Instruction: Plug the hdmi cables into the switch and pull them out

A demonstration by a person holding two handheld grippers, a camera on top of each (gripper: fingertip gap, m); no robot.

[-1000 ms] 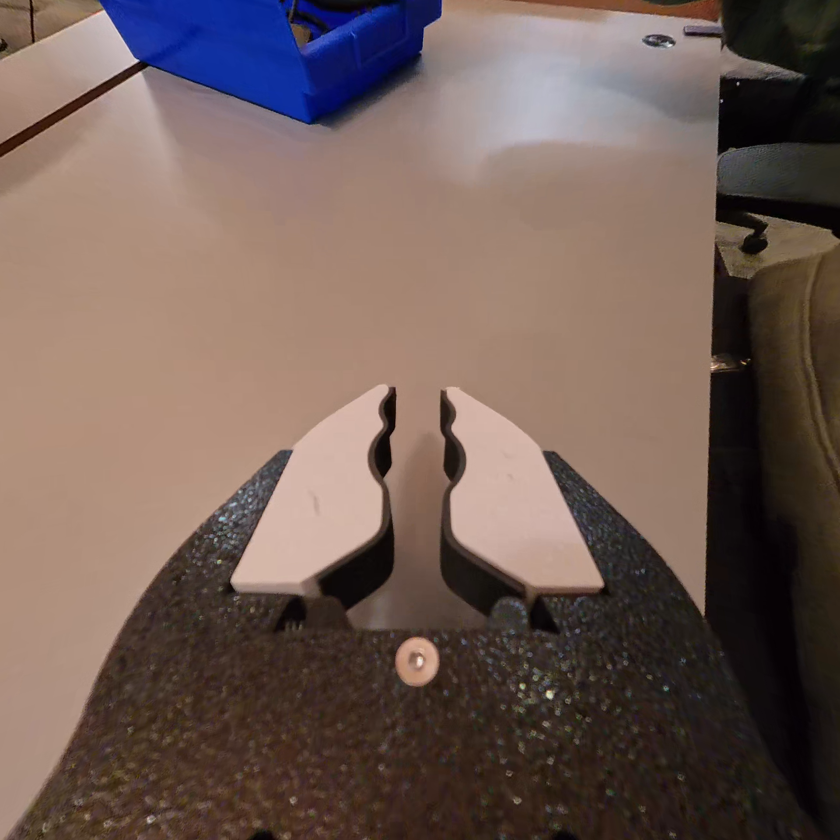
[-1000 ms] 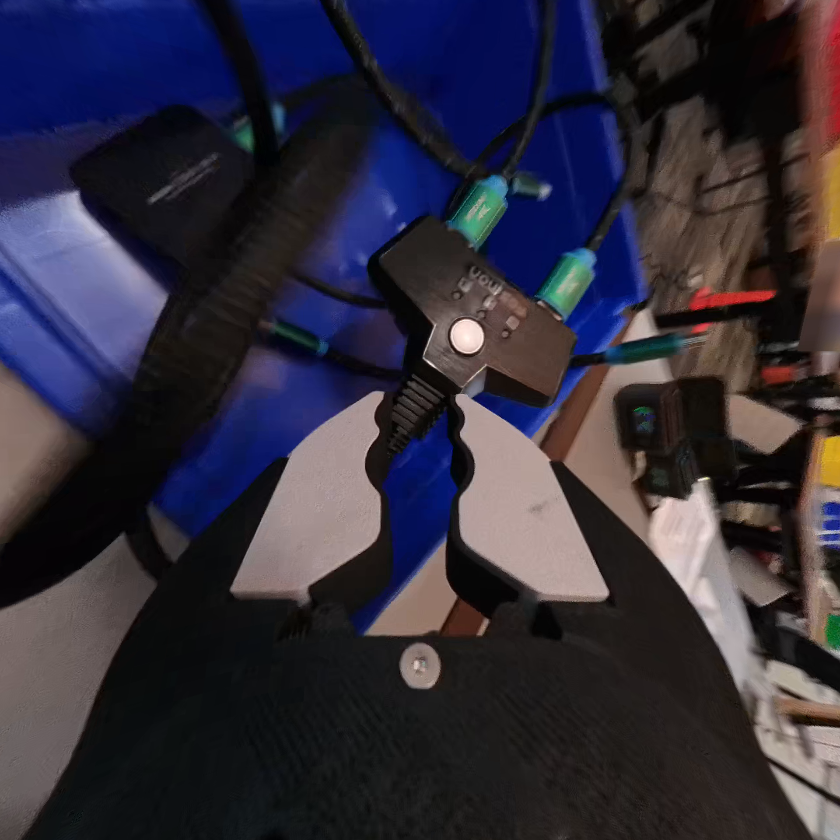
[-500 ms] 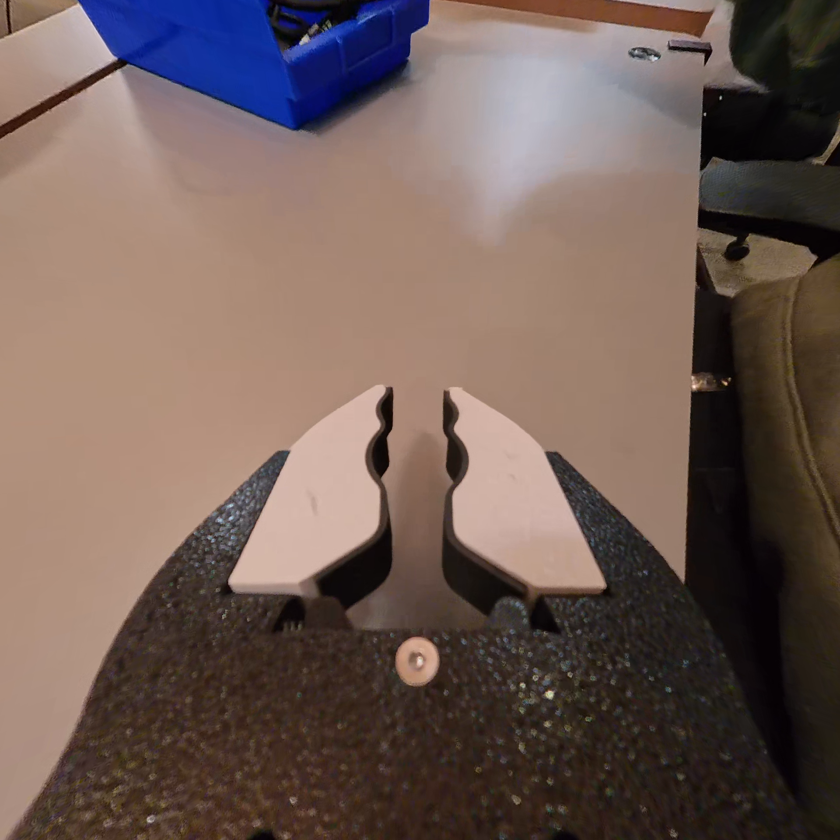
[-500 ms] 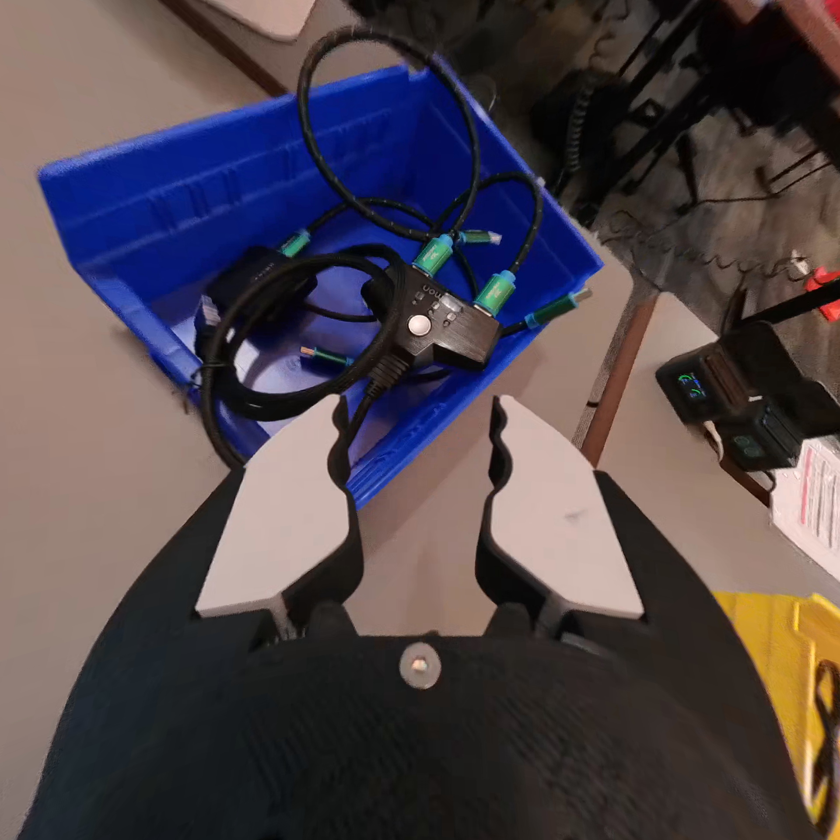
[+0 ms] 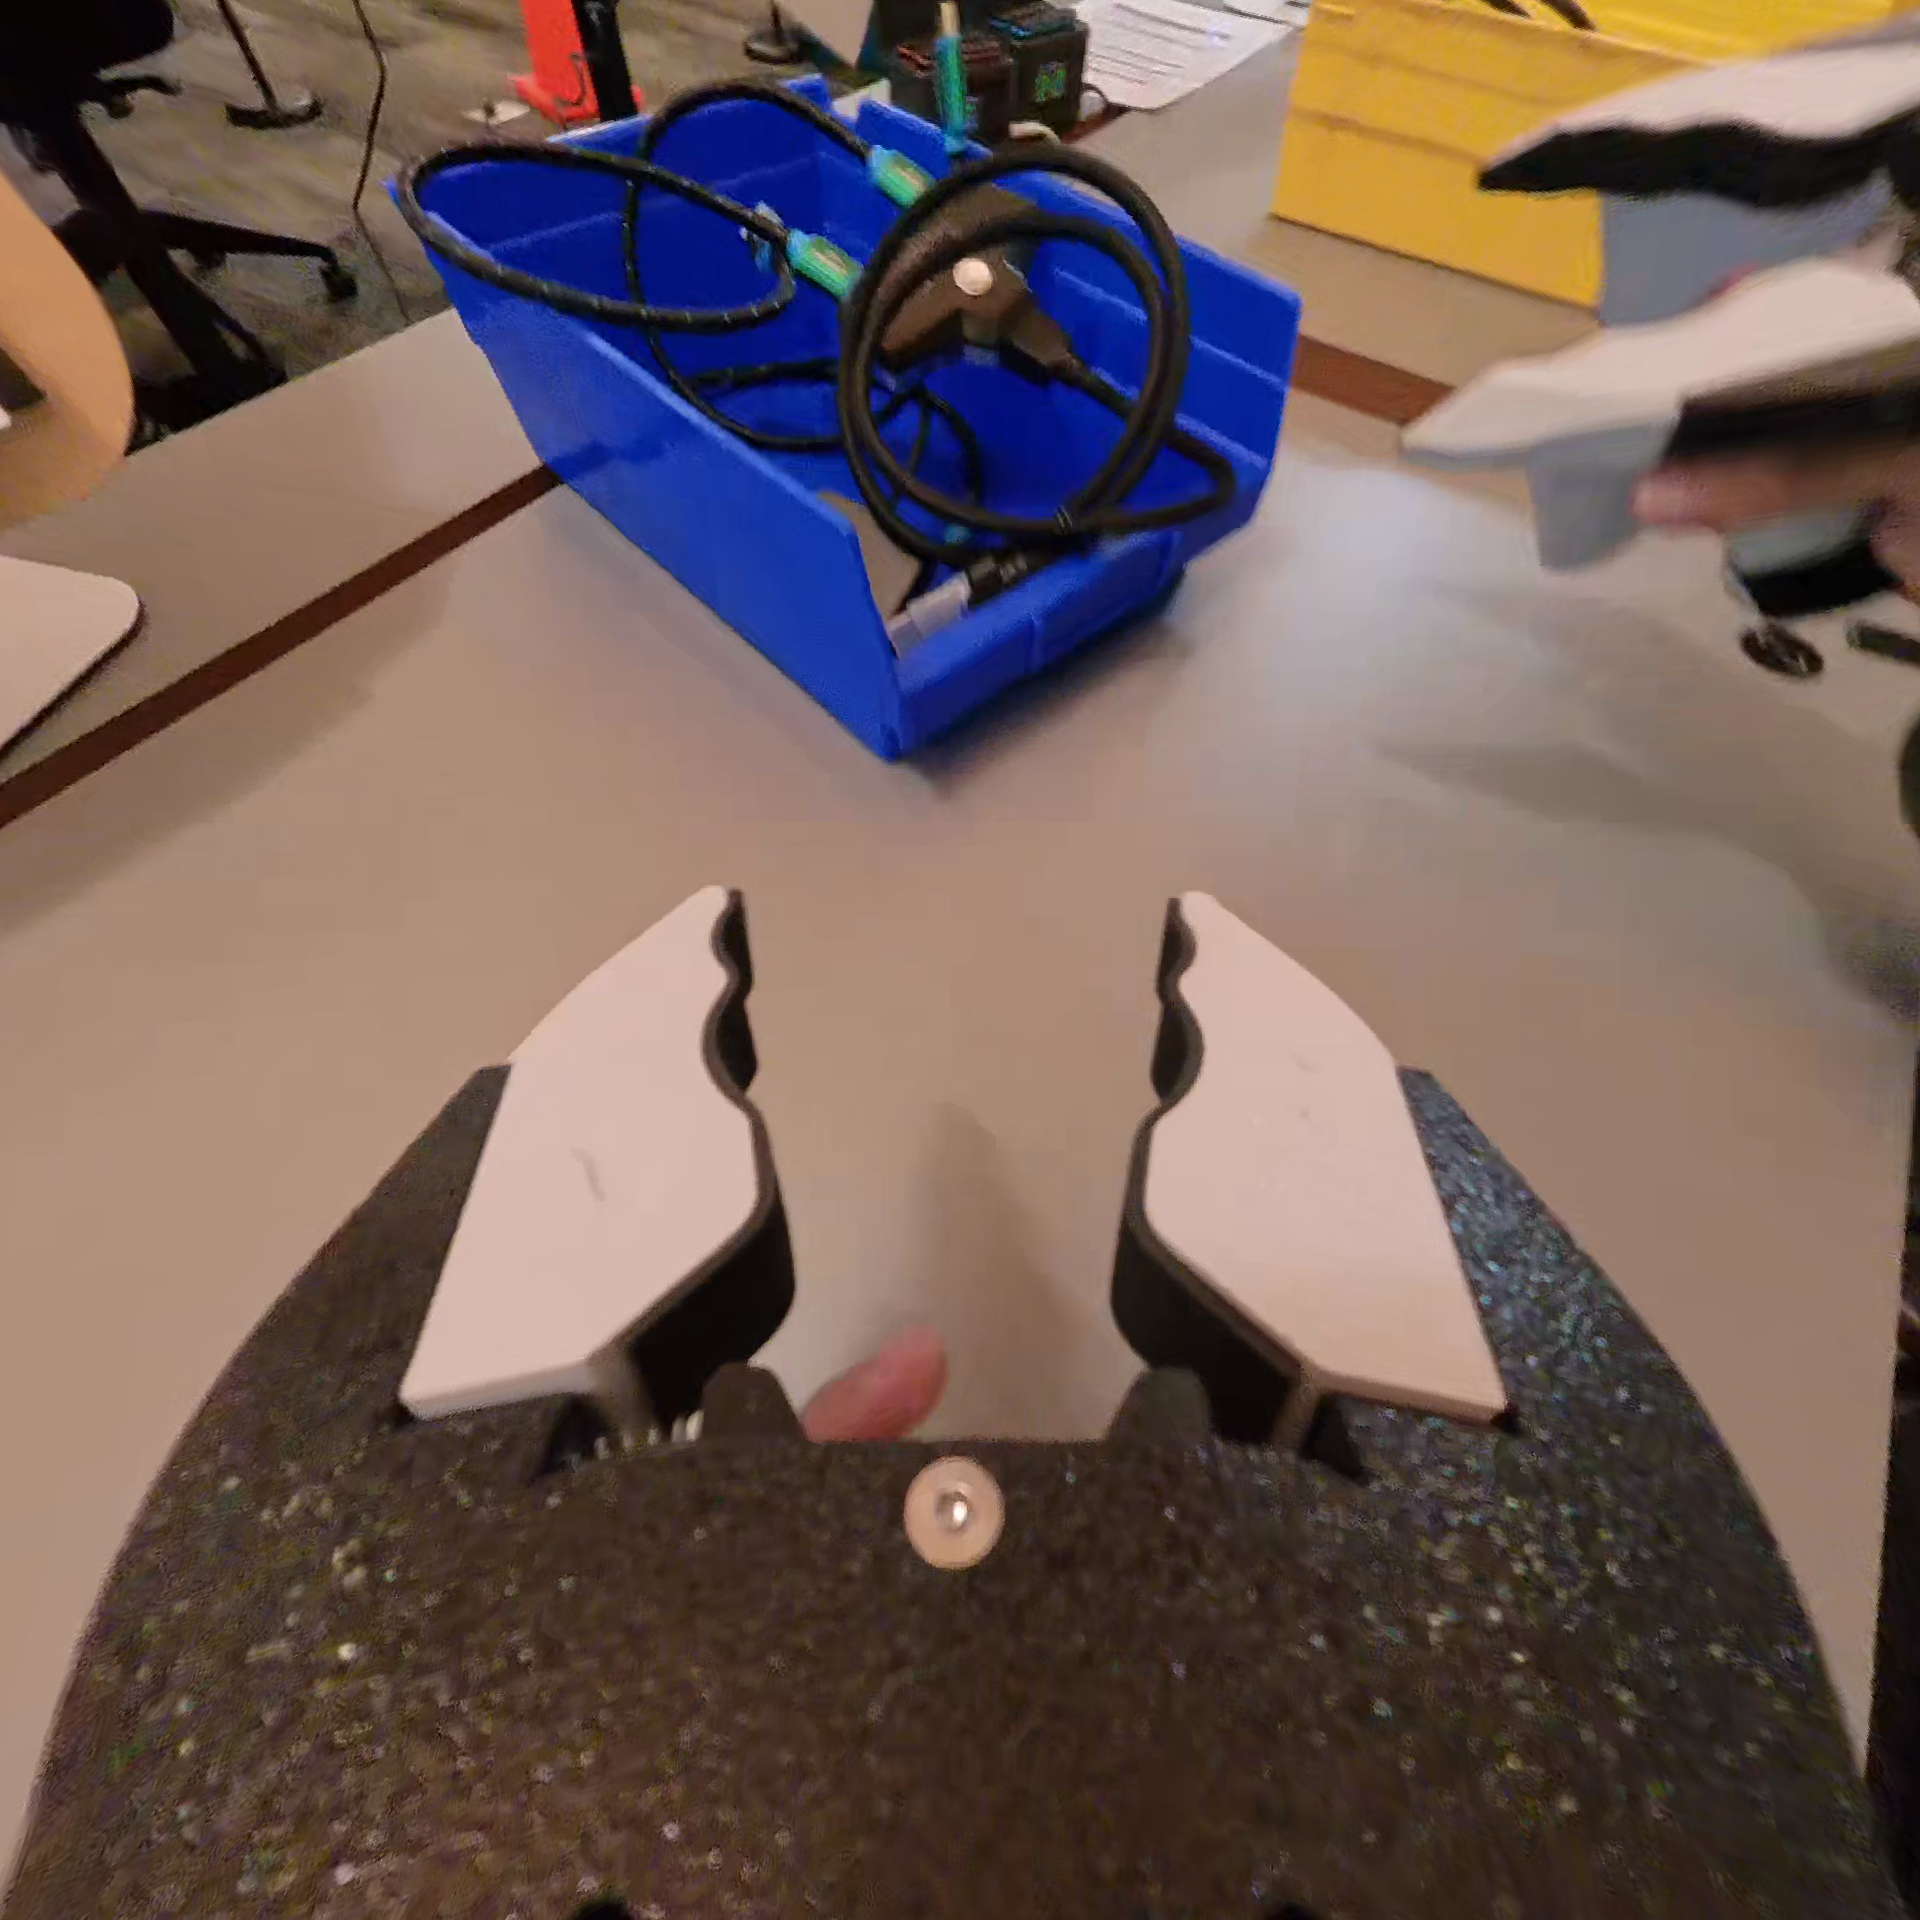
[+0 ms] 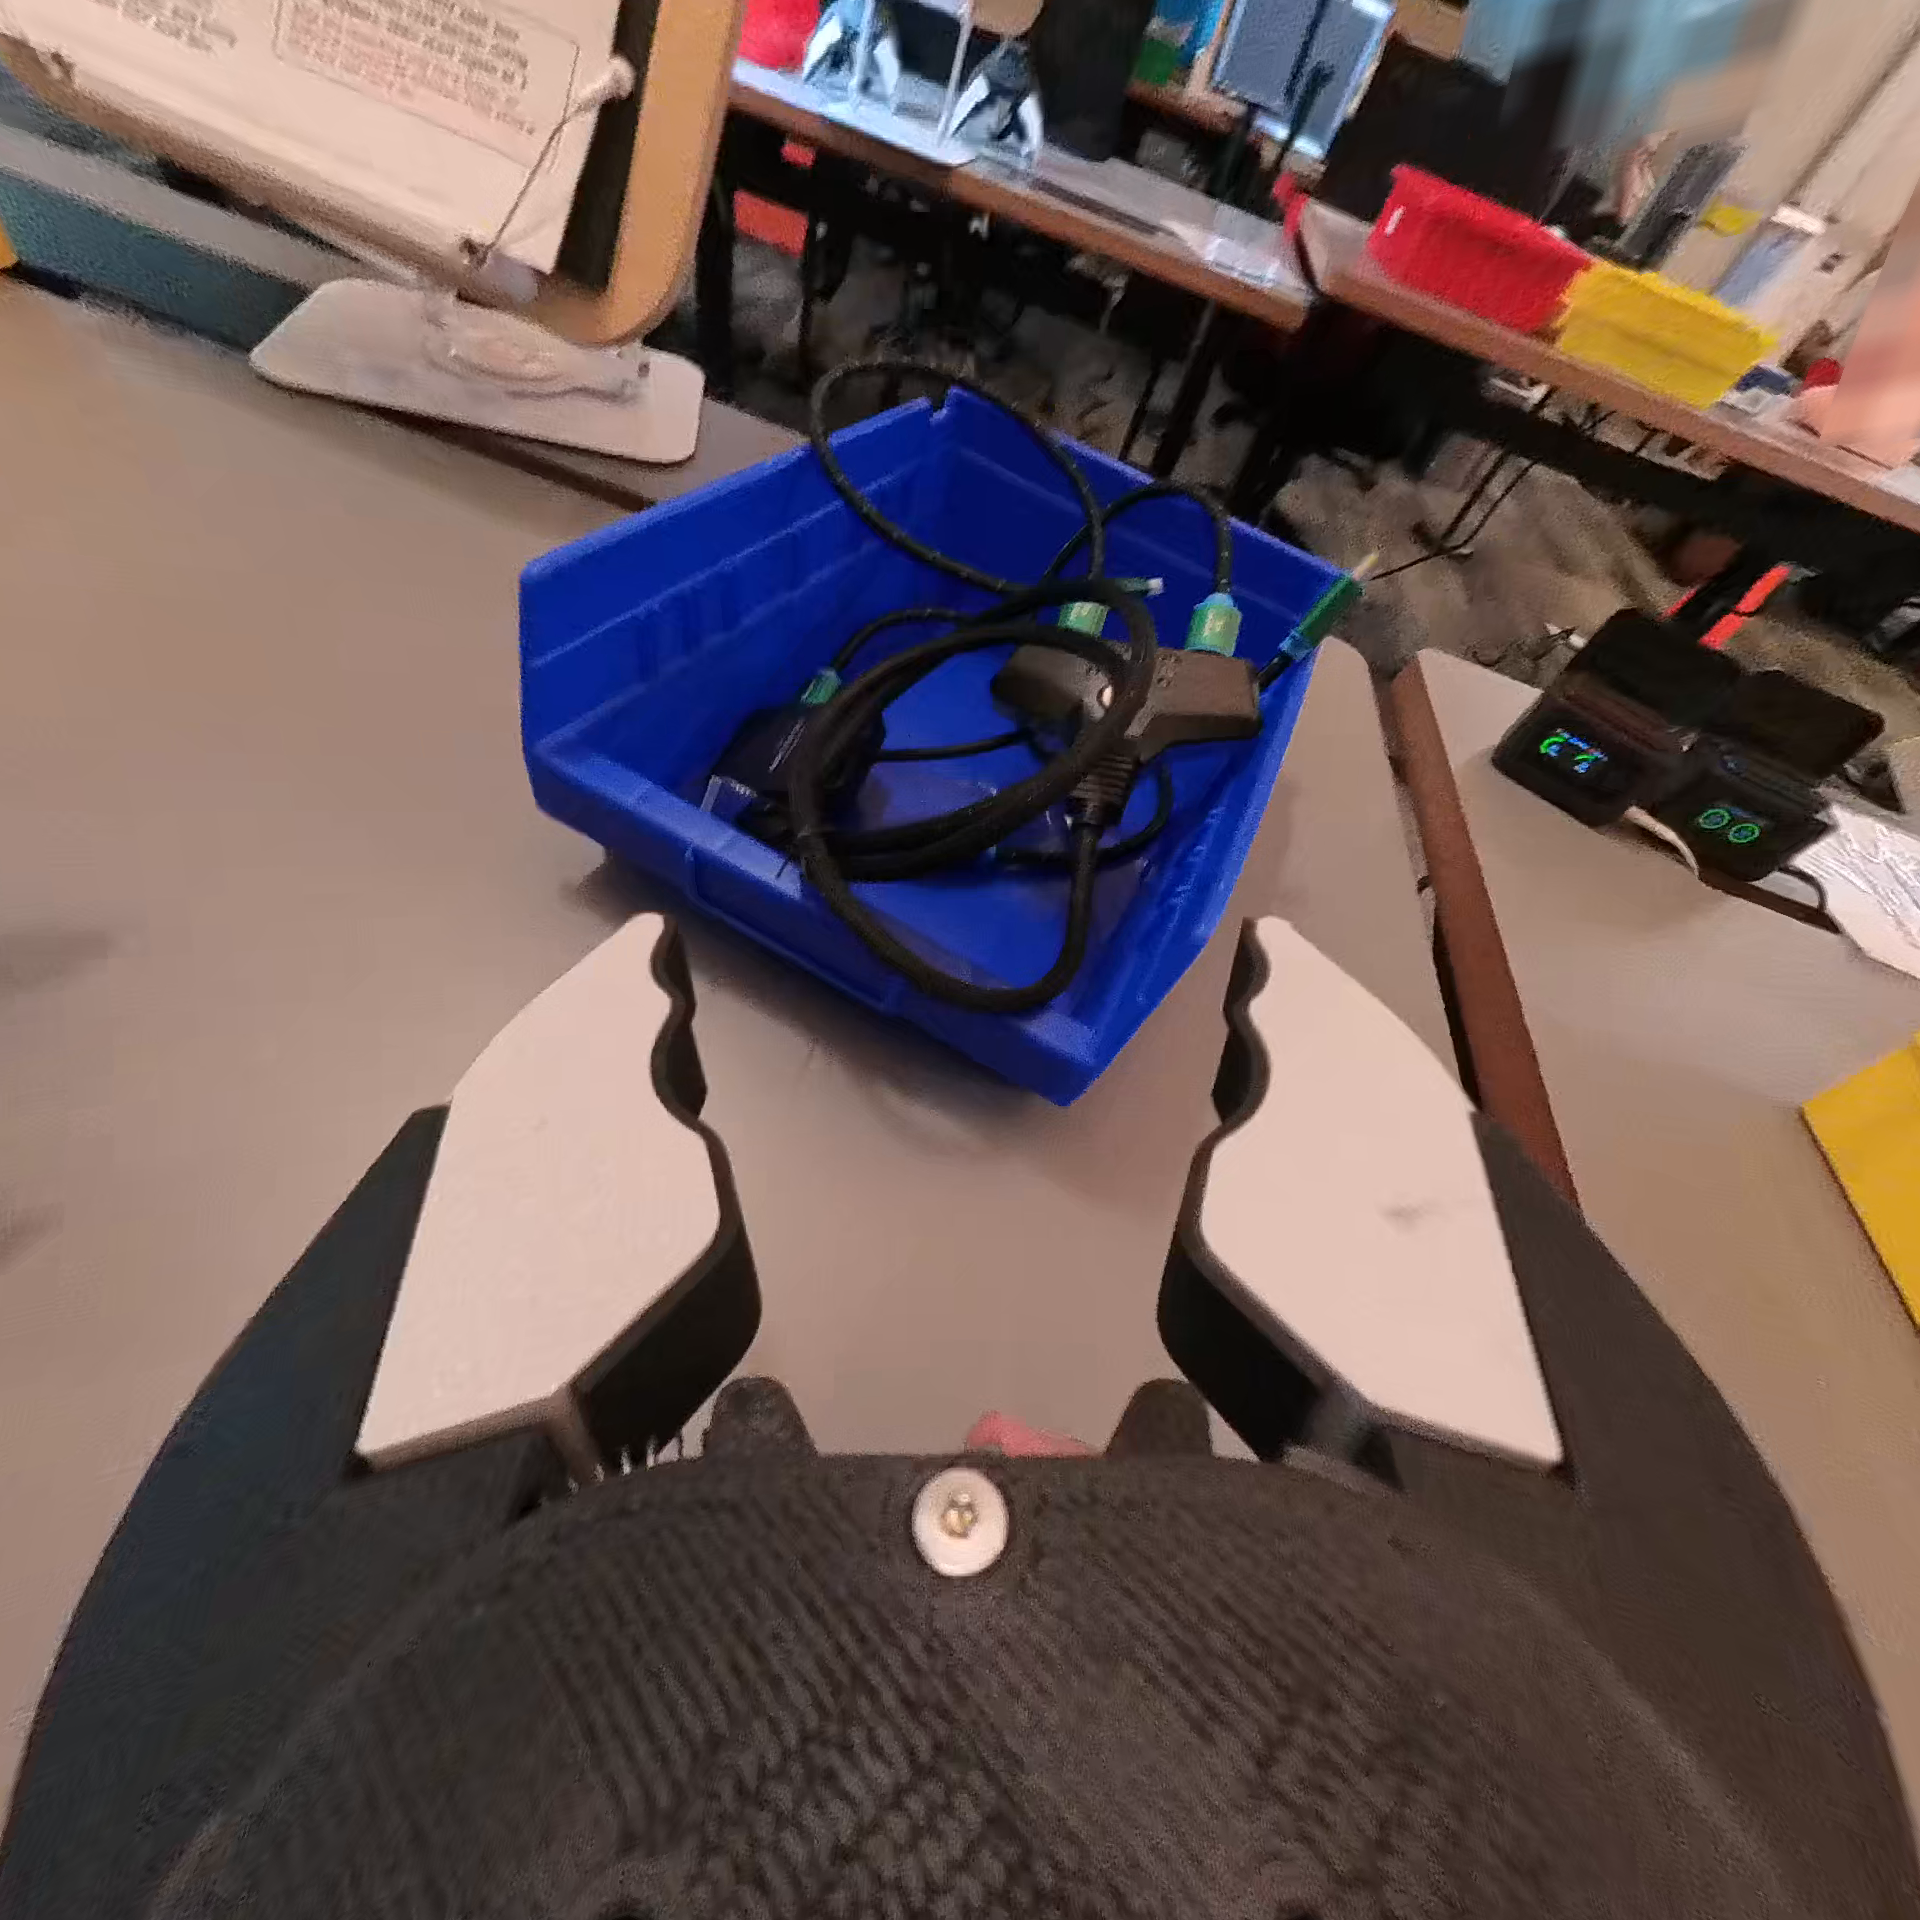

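A blue bin (image 5: 727,540) (image 6: 665,665) stands on the grey table (image 5: 312,935). In it lies a black HDMI switch (image 5: 961,286) (image 6: 1143,691) with green-ended HDMI cables (image 5: 821,260) (image 6: 1210,623) plugged into it, and black cable loops (image 5: 1039,416) (image 6: 935,831). My left gripper (image 5: 951,914) is open and empty above the table, short of the bin. My right gripper (image 6: 956,940) is open and empty just in front of the bin; it also shows at the right of the left wrist view (image 5: 1558,312).
A yellow bin (image 5: 1455,125) stands at the back right, its corner in the right wrist view (image 6: 1870,1174). Black devices with lit screens (image 6: 1662,769) sit on the neighbouring table. A white stand base (image 6: 478,364) is at the back left. Chairs and benches lie beyond.
My right gripper let go of the switch's cable, opened wide and drew back from the bin. My left gripper opened wider and turned toward the bin.
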